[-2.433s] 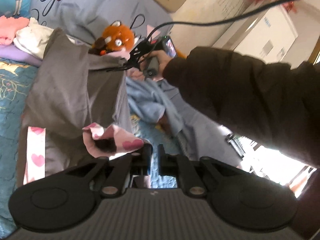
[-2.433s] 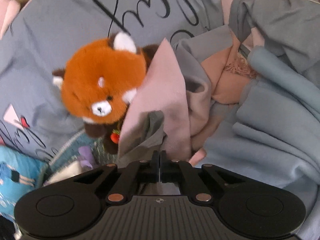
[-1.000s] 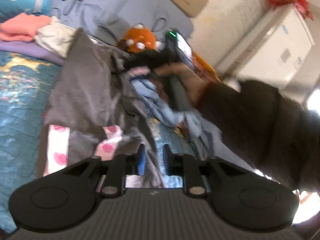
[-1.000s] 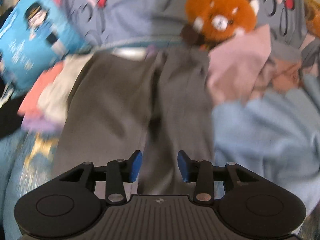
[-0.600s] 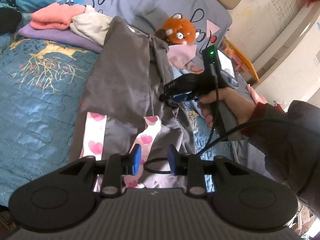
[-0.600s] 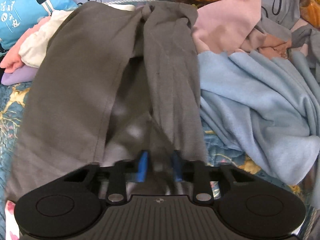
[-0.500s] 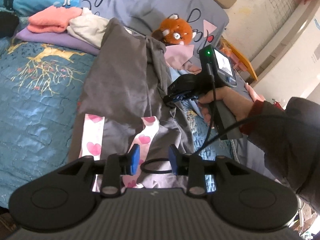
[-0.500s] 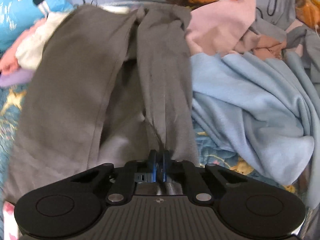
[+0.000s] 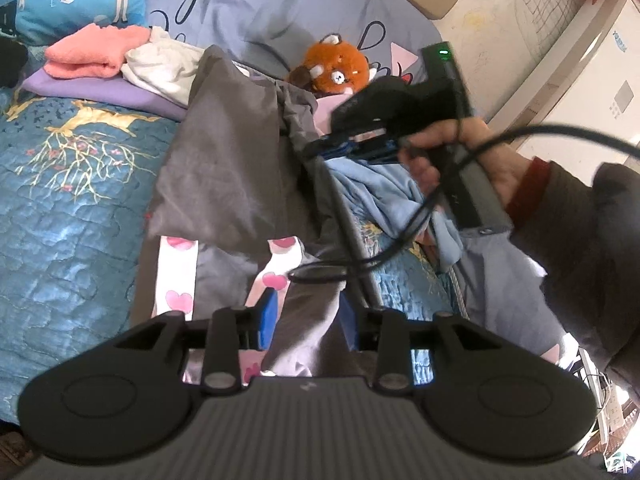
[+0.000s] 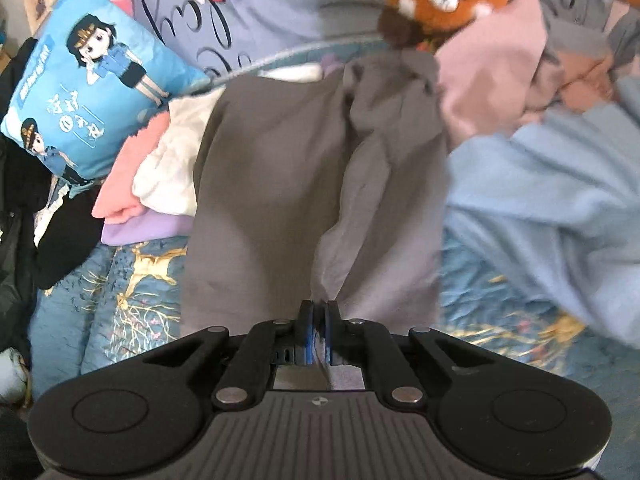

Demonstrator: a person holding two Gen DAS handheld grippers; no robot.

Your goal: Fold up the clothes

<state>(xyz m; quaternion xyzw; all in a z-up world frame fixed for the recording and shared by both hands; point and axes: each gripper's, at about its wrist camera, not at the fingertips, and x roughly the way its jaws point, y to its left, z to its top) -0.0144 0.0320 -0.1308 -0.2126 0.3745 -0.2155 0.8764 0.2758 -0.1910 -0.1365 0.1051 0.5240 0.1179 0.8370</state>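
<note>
Far left there's a blue cartoon-print pillow [image 10: 86, 80], and just right of it a little pile of folded stuff: a coral pink piece [image 9: 86, 54] and a cream one [image 9: 160, 68] sitting on a purple one [image 9: 100, 92]. All of it's on a bed with a blue quilt [image 9: 60, 200] that has gold tree patterns.

Middle of the bed is the thing being folded, grey pants [image 9: 224, 156], laid out lengthwise with the pink-heart lining [image 9: 176, 268] showing at the near end. The left hand-held gripper [image 9: 308, 316] is down at that near end, partly open with its blue pads apart; grey cloth lies in the gap, but the pads don't look like they're pressing on it.

The right hand-held gripper [image 10: 319, 332] is pinched tight on a fold of the pants, near the middle seam, and the cloth pulls up into a ridge from there. In the left wrist view you can see it lifted above the bed with a taut strip of grey fabric running down from it, and the person's hand [image 9: 460, 152] wrapped around the handle, dark sleeve behind.

Further right: a red panda plush [image 9: 336, 68] at the far end against the grey-blue bedding, a pink garment [image 10: 492, 76] below it, and a crumpled light blue garment [image 10: 540, 200] on the right.
</note>
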